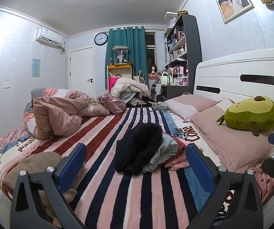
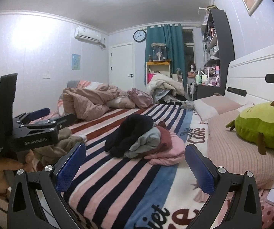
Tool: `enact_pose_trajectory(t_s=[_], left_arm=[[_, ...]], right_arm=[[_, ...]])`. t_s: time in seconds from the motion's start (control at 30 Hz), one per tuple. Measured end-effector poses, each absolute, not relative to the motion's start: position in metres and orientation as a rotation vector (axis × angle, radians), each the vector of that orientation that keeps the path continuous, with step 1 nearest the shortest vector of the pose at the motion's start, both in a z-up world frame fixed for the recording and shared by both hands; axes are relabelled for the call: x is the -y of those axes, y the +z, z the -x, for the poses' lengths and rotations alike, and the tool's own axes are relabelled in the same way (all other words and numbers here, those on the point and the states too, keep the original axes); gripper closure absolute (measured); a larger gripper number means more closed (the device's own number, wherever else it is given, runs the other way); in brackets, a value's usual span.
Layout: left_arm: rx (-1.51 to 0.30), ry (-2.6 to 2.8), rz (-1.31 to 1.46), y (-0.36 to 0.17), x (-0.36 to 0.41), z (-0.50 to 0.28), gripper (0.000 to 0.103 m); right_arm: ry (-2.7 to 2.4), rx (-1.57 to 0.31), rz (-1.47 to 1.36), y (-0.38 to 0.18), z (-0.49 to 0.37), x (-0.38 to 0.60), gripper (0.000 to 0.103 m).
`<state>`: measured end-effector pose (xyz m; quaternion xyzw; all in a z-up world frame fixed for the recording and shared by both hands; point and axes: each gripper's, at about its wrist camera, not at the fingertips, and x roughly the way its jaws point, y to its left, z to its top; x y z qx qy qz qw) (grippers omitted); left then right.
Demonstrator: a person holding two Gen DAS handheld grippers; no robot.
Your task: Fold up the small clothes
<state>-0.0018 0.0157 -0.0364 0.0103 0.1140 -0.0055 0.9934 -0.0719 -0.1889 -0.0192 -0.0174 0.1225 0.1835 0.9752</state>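
Observation:
A pile of small clothes lies in the middle of the striped bed (image 1: 137,190): a black garment (image 1: 139,148) on top, a grey one (image 1: 165,150), a dark red one (image 1: 180,147) and a pink one (image 1: 177,164). The pile also shows in the right wrist view, with the black garment (image 2: 129,133), the grey one (image 2: 146,143) and the pink one (image 2: 169,152). A tan garment (image 1: 35,169) lies at the left near the bed edge. My left gripper (image 1: 136,164) is open and empty just before the pile. My right gripper (image 2: 135,164) is open and empty, in front of the pile.
A crumpled pink duvet (image 1: 60,116) and a pink bag (image 1: 112,103) lie at the far left of the bed. Pillows (image 1: 232,139) and a green avocado plush (image 1: 251,114) lie along the white headboard (image 1: 242,72) on the right. The left gripper body (image 2: 22,131) shows at the left of the right wrist view.

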Motion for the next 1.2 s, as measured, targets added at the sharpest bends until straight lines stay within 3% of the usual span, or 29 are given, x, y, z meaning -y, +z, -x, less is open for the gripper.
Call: enact_pose_trajectory(t_s=[1.2], left_arm=[[-0.215,-0.028,-0.002,-0.0331,-0.0103,0.0077,0.001]], right_arm=[[0.357,-0.250,0.004,-0.0162,0.0756,0.1876,0.000]])
